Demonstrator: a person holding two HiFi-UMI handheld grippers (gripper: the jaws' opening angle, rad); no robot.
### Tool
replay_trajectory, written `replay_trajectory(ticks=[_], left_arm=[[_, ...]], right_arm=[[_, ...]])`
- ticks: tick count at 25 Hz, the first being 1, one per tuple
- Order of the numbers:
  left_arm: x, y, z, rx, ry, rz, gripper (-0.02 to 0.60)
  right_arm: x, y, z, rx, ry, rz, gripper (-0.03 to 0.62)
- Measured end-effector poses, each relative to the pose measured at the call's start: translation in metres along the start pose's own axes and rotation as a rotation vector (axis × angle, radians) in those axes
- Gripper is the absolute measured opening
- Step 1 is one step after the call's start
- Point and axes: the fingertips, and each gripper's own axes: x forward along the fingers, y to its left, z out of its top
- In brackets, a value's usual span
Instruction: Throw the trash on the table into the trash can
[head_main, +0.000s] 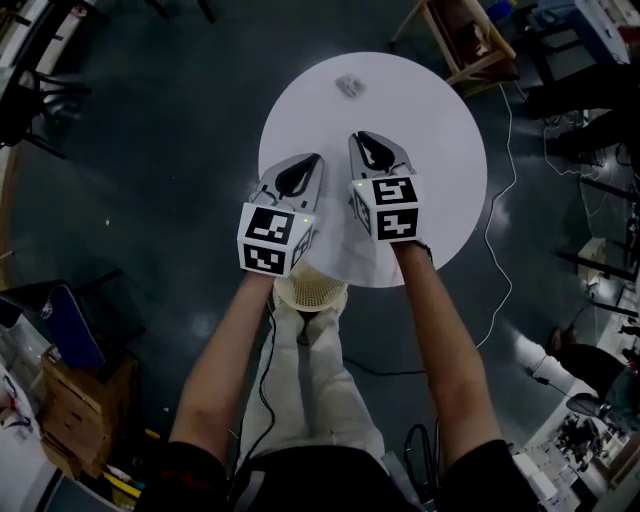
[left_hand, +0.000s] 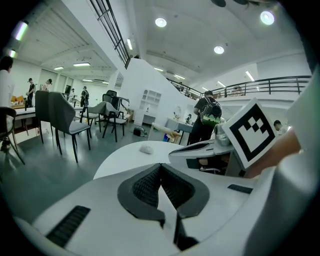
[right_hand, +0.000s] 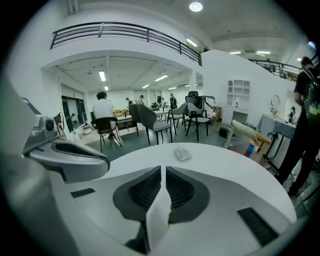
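Observation:
A small crumpled white piece of trash (head_main: 349, 86) lies near the far edge of the round white table (head_main: 450, 130). It also shows in the left gripper view (left_hand: 146, 148) and in the right gripper view (right_hand: 182, 154), well ahead of both grippers. My left gripper (head_main: 315, 158) hovers over the table's near left part, its jaws shut and empty (left_hand: 160, 165). Beside it, my right gripper (head_main: 358, 135) is shut with nothing between its pads (right_hand: 163, 168). A white mesh trash can (head_main: 311, 292) stands on the floor under the table's near edge, by the person's legs.
A wooden bench (head_main: 465, 40) stands beyond the table at the upper right. A white cable (head_main: 497, 210) runs along the floor to the right. Cardboard boxes (head_main: 85, 405) sit at the lower left. Chairs (left_hand: 67, 117) and people stand around the hall.

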Motion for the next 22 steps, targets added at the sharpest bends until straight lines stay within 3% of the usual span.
replay_trajectory(ticks=[7,14,15,17,22], left_arm=[[0.029,0.015,0.009,0.039,-0.002,-0.013,0.015],[0.055,0.041,0.015,0.051,-0.008,0.021,0.015],[0.060,0.045,0.016,0.057,-0.004,0.024,0.015],[0.067,0.052,0.018,0.063,-0.002,0.029,0.015],[0.074,0.066,0.026,0.059,-0.011,0.048,0.015]], right_arm=[[0.038,-0.027,0.011,-0.034,0.013,-0.040,0.021],[0.078,-0.042,0.031,-0.067,0.007,-0.039,0.023],[0.082,-0.043,0.031,-0.070,0.007,-0.033,0.029],[0.090,-0.045,0.032,-0.071,0.011,-0.020,0.128],[0.106,-0.051,0.033,-0.075,0.036,-0.036,0.146]])
